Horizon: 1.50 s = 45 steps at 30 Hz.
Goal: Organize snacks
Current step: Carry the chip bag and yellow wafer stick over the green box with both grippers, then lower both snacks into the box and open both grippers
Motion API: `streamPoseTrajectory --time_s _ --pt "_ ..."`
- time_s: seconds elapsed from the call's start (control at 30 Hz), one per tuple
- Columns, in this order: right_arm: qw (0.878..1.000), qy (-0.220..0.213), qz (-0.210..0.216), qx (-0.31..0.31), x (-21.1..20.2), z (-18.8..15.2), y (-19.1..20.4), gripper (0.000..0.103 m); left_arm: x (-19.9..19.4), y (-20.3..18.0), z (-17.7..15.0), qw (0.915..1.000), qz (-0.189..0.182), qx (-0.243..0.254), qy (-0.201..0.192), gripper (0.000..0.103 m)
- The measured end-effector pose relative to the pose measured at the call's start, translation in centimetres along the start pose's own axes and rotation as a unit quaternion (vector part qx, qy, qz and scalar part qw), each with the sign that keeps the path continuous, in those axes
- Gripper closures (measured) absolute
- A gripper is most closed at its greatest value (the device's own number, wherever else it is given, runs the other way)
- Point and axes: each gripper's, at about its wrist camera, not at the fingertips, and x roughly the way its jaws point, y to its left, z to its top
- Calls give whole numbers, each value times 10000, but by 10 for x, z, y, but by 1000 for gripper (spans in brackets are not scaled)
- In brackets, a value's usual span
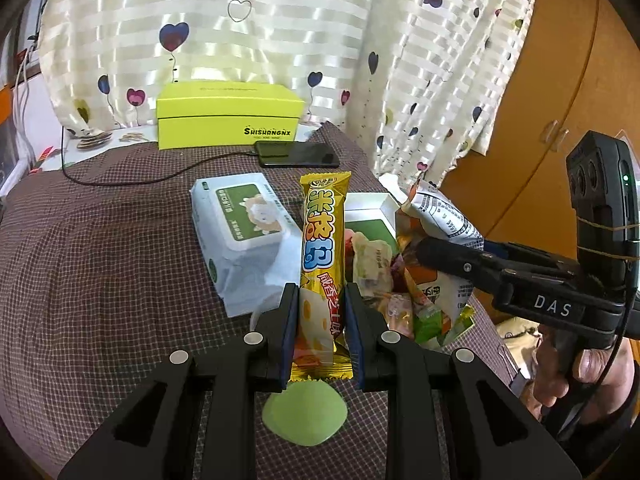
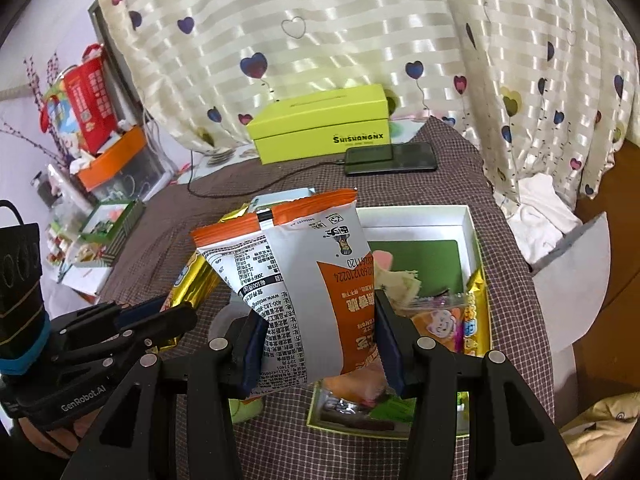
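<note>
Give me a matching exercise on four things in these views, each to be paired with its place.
Things:
1. gold snack bar
2. orange and white snack bag
3. phone
4. wet wipes pack

Places:
A. flat on the checked cloth, left of the white box
B. clamped in the right gripper
C. in front of the yellow box, cable plugged in
D. clamped in the left gripper

Pairs: 1-D, 2-B, 3-C, 4-A

Home room: heart-print curtain [image 1: 248, 40], checked cloth [image 1: 100, 240] w/ charging phone [image 1: 298, 154], wooden wardrobe [image 1: 560, 80].
</note>
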Motion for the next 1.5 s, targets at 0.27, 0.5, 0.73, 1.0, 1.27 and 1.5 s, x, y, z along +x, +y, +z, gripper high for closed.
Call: streamPoseTrajectory --time_s 0.27,0.5,0.73,1.0,1.27,1.5 --pt "9998 -25 -92 151 0 0 -17 55 8 -7 4 9999 -66 73 86 80" --pt "9988 -58 -346 342 2 5 -46 55 23 -14 14 9997 -164 114 172 80" --pt "9968 44 -653 468 18 16 -79 55 36 -20 21 9993 -265 136 213 80" --pt "9952 362 -786 452 65 32 -99 55 46 -15 25 9993 -246 94 260 80" --pt "9951 498 -771 369 90 39 -103 49 54 -9 29 9993 -215 59 309 80" --pt "9974 286 -647 166 81 35 -96 44 59 -12 30 9990 -259 76 344 80"
